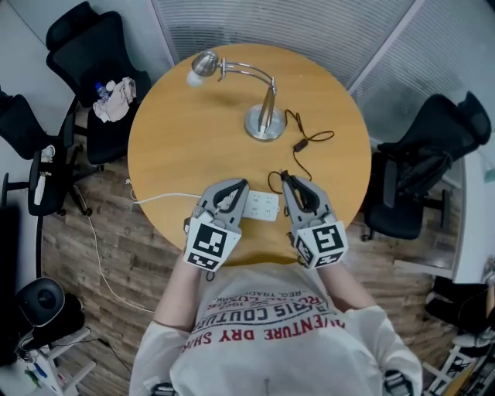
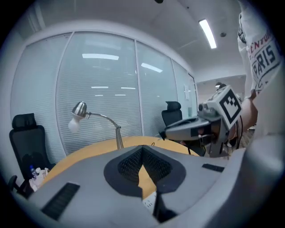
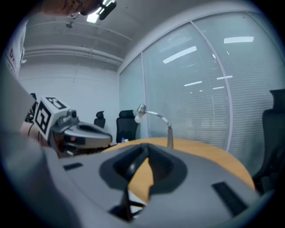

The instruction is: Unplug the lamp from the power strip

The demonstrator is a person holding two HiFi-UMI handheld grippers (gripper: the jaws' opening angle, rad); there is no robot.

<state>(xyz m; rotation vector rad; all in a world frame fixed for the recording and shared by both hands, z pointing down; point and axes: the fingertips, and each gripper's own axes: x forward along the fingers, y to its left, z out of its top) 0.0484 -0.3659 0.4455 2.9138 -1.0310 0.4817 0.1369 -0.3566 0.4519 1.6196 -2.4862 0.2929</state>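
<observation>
Warm honey-orange, faintly grained, on the round wooden table (image 1: 186,139). Bright silver on the metal gooseneck lamp (image 1: 267,108), milky white on its round bulb (image 1: 195,77). Plain white for the flat plastic power strip (image 1: 263,205) and the thin white cable (image 1: 158,198); black for the thin lamp cord (image 1: 298,145). Matte grey on the left gripper (image 1: 236,186) and the right gripper (image 1: 288,179), with black ribbed pads (image 2: 129,164) inside and black-and-white square markers on each cube. White with red lettering on the person's cotton T-shirt (image 1: 271,340). Black on the padded office chairs (image 1: 89,46). Brown plank pattern over the wooden floor (image 1: 116,255). Pale grey horizontal stripes across the window blinds (image 1: 271,23).
</observation>
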